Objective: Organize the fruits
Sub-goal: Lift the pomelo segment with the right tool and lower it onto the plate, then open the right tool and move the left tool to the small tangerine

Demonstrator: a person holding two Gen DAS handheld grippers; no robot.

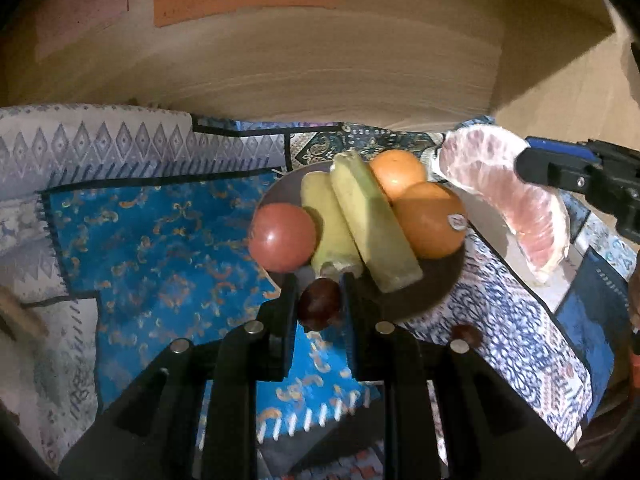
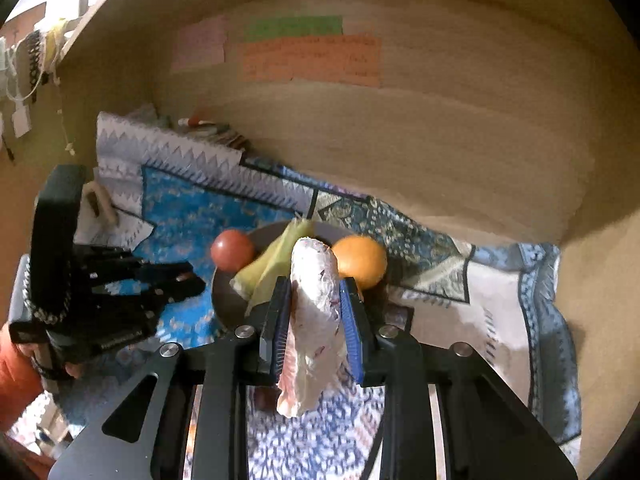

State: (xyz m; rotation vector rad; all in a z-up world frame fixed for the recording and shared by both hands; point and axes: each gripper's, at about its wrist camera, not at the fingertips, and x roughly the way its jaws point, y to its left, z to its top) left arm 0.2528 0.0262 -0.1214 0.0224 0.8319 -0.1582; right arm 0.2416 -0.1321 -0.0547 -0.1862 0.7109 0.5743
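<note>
So a small dark red fruit [image 1: 319,304], maybe a plum, is pinched between the fingers of the left gripper [image 1: 318,280] right at the near rim of the brown plate [image 1: 424,292]. A peeled pomelo segment [image 2: 316,320] is clamped in the right gripper [image 2: 314,292], held above the patterned cloth [image 1: 160,240]. Already piled on the plate: a tomato [image 1: 282,237], two bananas [image 1: 372,224] and two oranges [image 1: 432,220].

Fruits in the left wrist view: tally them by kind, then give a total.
Oranges: 2
Bananas: 2
Red round fruit: 1
Pomelo segment: 1
Small dark fruits: 2
Total: 8
</note>
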